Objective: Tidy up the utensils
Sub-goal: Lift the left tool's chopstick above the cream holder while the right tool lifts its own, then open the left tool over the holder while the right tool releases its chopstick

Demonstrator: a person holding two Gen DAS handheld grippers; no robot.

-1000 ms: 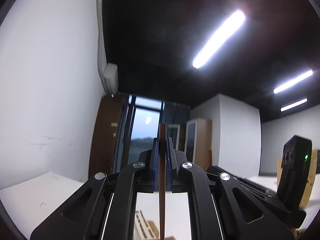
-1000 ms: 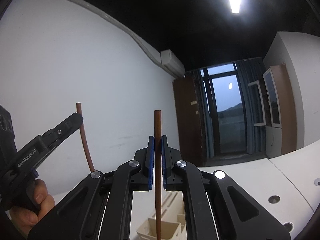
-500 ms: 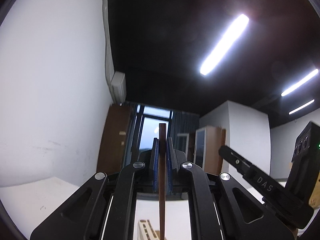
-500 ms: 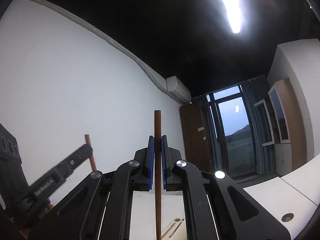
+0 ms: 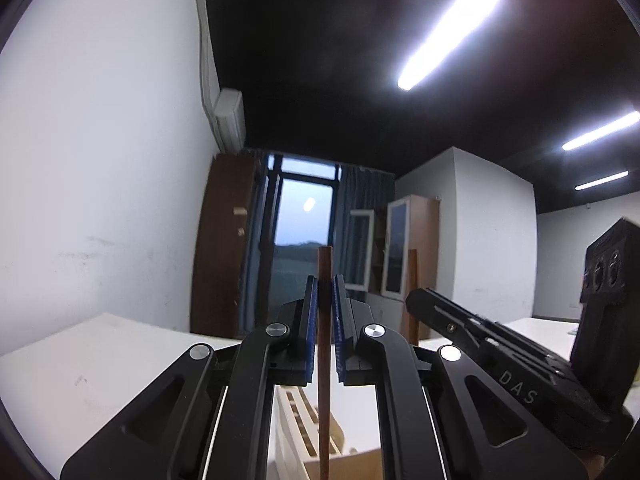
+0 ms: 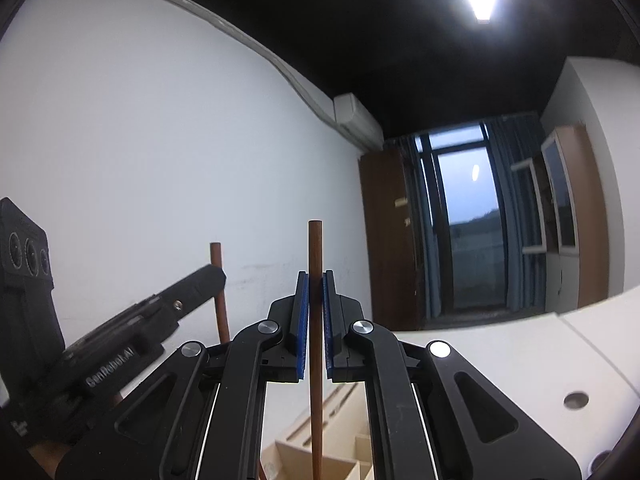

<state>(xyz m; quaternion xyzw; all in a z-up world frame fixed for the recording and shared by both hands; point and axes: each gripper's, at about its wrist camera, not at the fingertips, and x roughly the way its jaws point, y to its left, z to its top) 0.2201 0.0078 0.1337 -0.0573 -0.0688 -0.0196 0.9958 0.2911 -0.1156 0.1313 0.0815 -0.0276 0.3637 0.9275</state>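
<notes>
I hold one chopstick [image 5: 324, 360] in the left gripper [image 5: 324, 320], another [image 6: 315, 320] in the right gripper [image 6: 315, 316], both clamped upright; next, I judge, lowering them into the organizer [image 6: 296, 456] below.

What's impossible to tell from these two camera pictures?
- Left stick: left wrist view, its lower end is cut off by the frame edge.
- Right stick: right wrist view, same.
- Wooden organizer: mostly hidden behind the right gripper; its contents are unreadable.
</notes>
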